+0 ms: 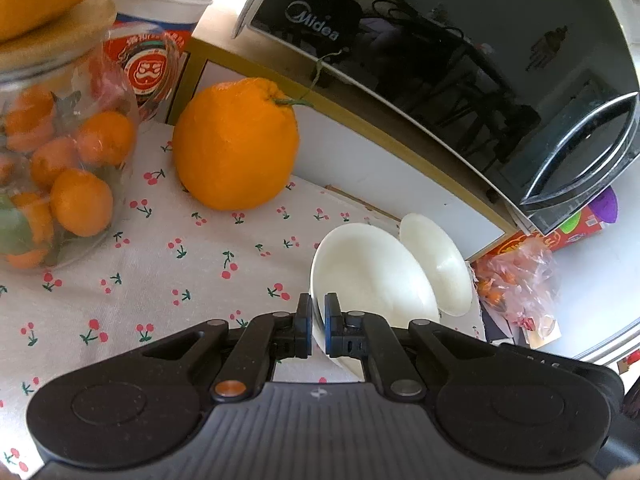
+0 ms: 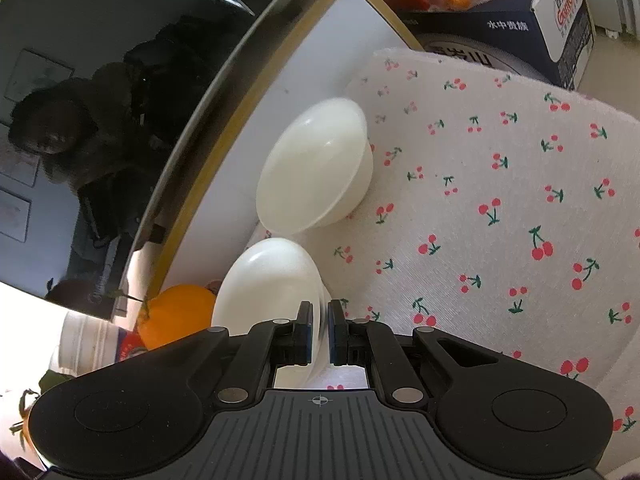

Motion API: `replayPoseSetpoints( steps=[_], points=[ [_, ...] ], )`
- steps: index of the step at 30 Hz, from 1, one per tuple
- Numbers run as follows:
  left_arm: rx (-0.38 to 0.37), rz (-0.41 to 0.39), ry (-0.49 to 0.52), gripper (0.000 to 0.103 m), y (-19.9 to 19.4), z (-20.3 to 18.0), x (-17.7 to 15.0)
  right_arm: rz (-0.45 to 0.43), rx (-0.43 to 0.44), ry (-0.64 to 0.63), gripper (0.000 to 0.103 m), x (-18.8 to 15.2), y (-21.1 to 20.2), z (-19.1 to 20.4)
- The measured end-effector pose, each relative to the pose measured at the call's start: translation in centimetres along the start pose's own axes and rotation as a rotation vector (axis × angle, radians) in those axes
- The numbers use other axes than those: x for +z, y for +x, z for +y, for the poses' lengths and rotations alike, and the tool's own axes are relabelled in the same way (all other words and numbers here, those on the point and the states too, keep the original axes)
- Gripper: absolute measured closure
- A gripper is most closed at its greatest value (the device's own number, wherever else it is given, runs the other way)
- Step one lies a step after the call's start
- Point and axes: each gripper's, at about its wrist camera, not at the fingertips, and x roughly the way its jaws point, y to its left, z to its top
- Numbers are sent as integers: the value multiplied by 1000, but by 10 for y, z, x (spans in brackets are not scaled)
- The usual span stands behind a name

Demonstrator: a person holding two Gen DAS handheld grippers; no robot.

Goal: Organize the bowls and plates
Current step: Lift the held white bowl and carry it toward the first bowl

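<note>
I've got both grippers clamped, so this is the grasp step, lift not started yet. Left gripper (image 1: 318, 326) is pinched narrow on the rim of the near white bowl (image 1: 368, 276), which sits on the cherry-print cloth (image 1: 160, 272) w/ a second white bowl (image 1: 438, 264) just beside it, toward the white shelf (image 1: 360, 152) under the microwave (image 1: 460, 60). Right gripper (image 2: 320, 332) is likewise shut on a bowl rim in its own view; I judge it's the same near bowl from the opposite side, but can't confirm. The big orange (image 1: 236, 144) and the jar of mandarins (image 1: 56, 152) are well apart on the left. Next, imo: lift level, both hands synced, carry over the far bowl and nest it. Uneven pull could tip it.
</note>
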Motion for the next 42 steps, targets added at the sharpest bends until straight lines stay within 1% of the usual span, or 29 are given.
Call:
replayPoseSetpoints(
  steps=[6, 13, 22, 27, 36, 42],
  points=[
    [19, 1, 26, 98, -17, -6, -2, 28, -1, -13, 96, 0, -18, 9],
    [36, 5, 47, 98, -45, -18, -5, 36, 10, -18, 96, -3, -49, 16],
    [47, -20, 123, 97, -82, -41, -15, 23, 13, -32, 96, -12, -97, 22],
    [51, -15, 141, 97, -98, -45, -25, 11, 20, -47, 95, -19, -125, 25],
    [38, -2, 169, 96, -122, -53, -46, 13, 15, -52, 95, -31, -161, 15],
    [14, 40, 167, 95, -126, -52, -64, 10, 18, -55, 95, -38, -182, 0]
  ],
)
